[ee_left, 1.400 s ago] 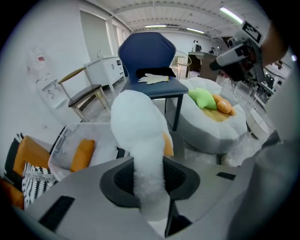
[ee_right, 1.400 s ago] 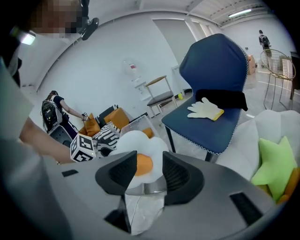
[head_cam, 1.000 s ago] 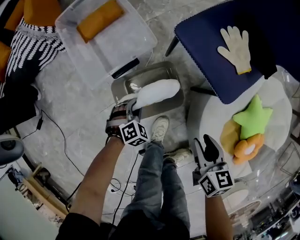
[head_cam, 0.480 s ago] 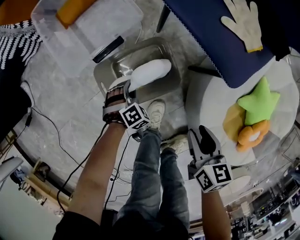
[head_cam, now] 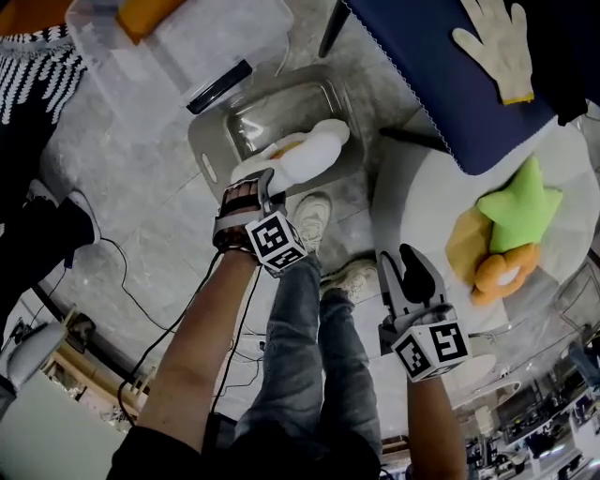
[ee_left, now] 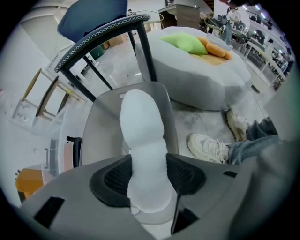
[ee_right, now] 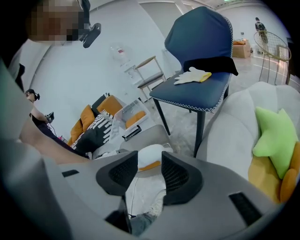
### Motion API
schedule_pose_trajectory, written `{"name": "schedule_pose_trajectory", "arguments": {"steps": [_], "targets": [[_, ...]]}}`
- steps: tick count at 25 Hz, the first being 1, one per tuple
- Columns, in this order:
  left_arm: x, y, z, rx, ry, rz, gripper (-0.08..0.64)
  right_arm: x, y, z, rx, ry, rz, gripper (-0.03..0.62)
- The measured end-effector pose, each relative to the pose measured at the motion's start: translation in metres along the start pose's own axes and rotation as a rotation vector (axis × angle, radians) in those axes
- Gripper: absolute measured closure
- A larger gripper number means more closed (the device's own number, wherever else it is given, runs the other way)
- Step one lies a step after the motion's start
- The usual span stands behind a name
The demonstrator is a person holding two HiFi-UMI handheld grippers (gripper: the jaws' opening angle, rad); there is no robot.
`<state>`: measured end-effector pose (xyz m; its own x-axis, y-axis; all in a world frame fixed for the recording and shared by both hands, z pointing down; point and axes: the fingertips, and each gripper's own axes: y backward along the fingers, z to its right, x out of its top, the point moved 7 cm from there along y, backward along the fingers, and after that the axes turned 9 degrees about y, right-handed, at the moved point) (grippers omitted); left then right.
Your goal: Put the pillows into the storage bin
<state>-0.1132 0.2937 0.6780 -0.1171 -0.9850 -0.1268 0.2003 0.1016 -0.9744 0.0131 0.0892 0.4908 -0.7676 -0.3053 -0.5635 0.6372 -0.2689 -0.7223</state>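
- At the left gripper [head_cam: 269,187], near the middle of the head view: opening the jaws, with the white pillow [head_cam: 314,150] between them and both pads touching its sides.
- Pointing toward 12 o'clock, over the near rim of the storage bin [head_cam: 211,159].
- Above the inside of the storage bin: most of the white pillow, stretching toward 1 o'clock across an orange thing [head_cam: 286,145] beneath it; resting or hanging, hard to tell.
- At the right gripper [head_cam: 403,272], at 5 o'clock from the left one: jaws spread with nothing between them, well apart from every pillow.
- At 11 o'clock from the storage bin, just beside it: a clear tub [head_cam: 244,37] with an orange pillow [head_cam: 150,11] in it.
- At 1 o'clock in the head view: a blue chair [head_cam: 422,66] carrying a pale glove [head_cam: 497,47].
- At 3 o'clock, on a white beanbag [head_cam: 412,187]: a green star pillow [head_cam: 520,202], touching an orange flower pillow [head_cam: 502,272] at its 6 o'clock and a yellow pillow [head_cam: 464,246] at its 8 o'clock.
- At 6 o'clock from the storage bin, on the marble floor [head_cam: 141,187]: the person's pale shoes [head_cam: 314,220], between the two grippers.
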Motion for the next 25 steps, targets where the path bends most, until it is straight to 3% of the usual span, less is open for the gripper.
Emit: {"name": "schedule_pose_trajectory", "arguments": {"steps": [6, 15, 19, 25], "targets": [[-0.008, 0.020, 0.018, -0.057, 0.004, 0.001, 0.261, 0.007, -0.001, -0.006, 0.034, 0.014, 0.018, 0.419], [0.007, 0.050, 0.009, -0.047, 0.141, 0.026, 0.232, 0.008, 0.015, 0.001, 0.023, 0.018, 0.067, 0.419], [0.039, 0.087, -0.001, -0.063, 0.218, 0.052, 0.232, 0.017, 0.043, 0.007, -0.002, 0.011, 0.127, 0.419], [0.128, 0.156, -0.005, -0.104, 0.298, 0.176, 0.242, 0.033, 0.107, 0.029, -0.114, -0.013, 0.261, 0.417]]}}
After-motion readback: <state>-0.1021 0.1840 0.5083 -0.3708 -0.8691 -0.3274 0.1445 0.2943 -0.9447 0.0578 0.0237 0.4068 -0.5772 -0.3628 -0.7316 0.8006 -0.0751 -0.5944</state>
